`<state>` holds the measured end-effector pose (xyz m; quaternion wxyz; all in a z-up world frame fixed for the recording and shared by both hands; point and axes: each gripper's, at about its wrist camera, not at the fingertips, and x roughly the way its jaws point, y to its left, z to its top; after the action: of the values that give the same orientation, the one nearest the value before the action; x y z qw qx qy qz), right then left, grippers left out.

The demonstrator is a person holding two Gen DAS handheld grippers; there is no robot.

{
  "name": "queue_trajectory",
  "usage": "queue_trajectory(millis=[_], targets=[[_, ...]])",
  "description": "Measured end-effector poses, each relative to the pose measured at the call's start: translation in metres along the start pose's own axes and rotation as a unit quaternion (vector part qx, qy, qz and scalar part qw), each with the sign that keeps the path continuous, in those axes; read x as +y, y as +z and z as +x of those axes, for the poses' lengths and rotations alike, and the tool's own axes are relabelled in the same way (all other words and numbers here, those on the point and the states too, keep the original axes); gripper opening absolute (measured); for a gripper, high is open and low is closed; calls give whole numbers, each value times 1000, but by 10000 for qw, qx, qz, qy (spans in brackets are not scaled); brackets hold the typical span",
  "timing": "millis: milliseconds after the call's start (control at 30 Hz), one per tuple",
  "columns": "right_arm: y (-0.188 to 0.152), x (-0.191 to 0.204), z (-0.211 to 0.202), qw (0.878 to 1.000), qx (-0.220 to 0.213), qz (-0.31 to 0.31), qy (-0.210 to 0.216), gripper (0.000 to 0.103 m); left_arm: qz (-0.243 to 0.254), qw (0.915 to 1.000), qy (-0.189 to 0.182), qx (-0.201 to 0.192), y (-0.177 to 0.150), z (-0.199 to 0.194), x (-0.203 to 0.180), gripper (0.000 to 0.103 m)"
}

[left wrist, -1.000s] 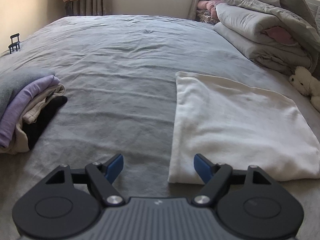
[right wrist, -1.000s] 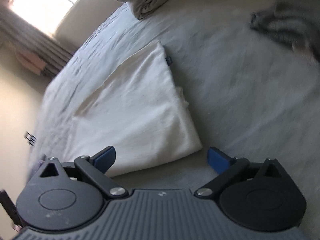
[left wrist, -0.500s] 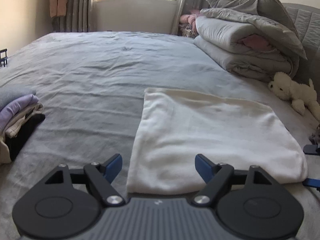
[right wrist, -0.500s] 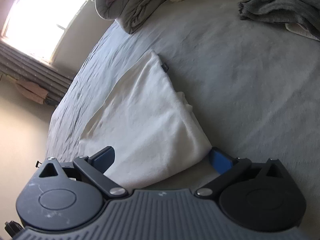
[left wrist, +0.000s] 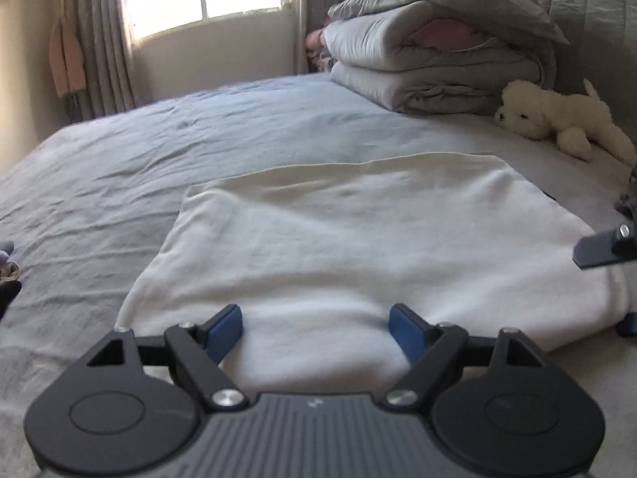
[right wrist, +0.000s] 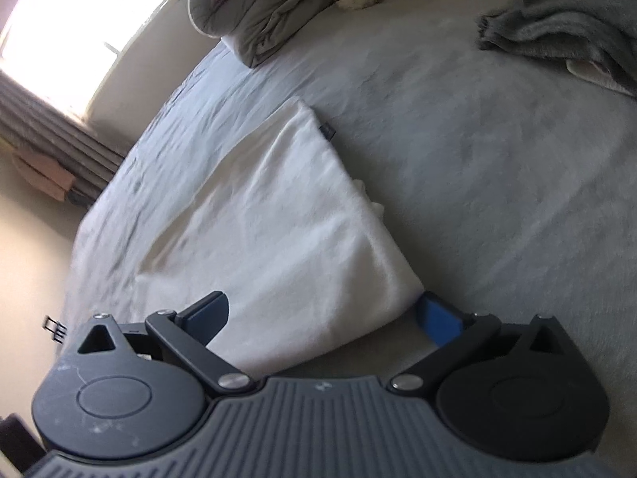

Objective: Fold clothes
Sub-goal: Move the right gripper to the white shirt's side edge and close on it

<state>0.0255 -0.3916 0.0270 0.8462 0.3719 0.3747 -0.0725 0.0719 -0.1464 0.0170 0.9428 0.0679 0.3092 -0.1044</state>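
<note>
The soft, white, already part-folded rectangular garment (left wrist: 358,239) lies flat on the grey-blue bedsheet (left wrist: 199,139), toward the near edge of the bed and closer to its headboard end than its window side. The step in hand looks like the approach to grasp the near hem for another fold.

The left gripper (left wrist: 316,328) is wide open and holds nothing; its blue pads (left wrist: 225,328) straddle the garment's near edge, close to the near left corner. The right gripper (right wrist: 322,314) is also spread wide and empty, tilted, with one pad over the cloth and the other just past the near right corner, beside the bedsheet (whether that pad touches the fabric cannot be told). A dark finger of the right gripper shows at the right border of the left wrist view.

Judgement: neither claw has bitten yet. The next move calls for both to drop onto the near edge, close on all the layers at the two near corners, lift together, and carry the hem over to the far edge. The cloth looks thick and fluffy, so a shallow pinch could catch only the top layer and pull the earlier fold apart.

Elsewhere: a stack of folded grey quilts (left wrist: 430,51) and a white plush dog toy (left wrist: 557,119) sit at the headboard end, a crumpled grey fringed blanket (right wrist: 565,28) lies on the right side of the bed, and a small pile of folded clothes (left wrist: 8,271) peeks in at the left edge.
</note>
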Motion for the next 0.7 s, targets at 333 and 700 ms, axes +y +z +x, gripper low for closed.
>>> queue_trajectory(millis=[333,700], targets=[[-19,10,1,9949,-861,509,-130,91,-35,10000,-66,-1,-1,2,2,84],[-27,5,2,9886,-1231,810,-319,57,-72,9998,-156,-107,-5,2,5,84]])
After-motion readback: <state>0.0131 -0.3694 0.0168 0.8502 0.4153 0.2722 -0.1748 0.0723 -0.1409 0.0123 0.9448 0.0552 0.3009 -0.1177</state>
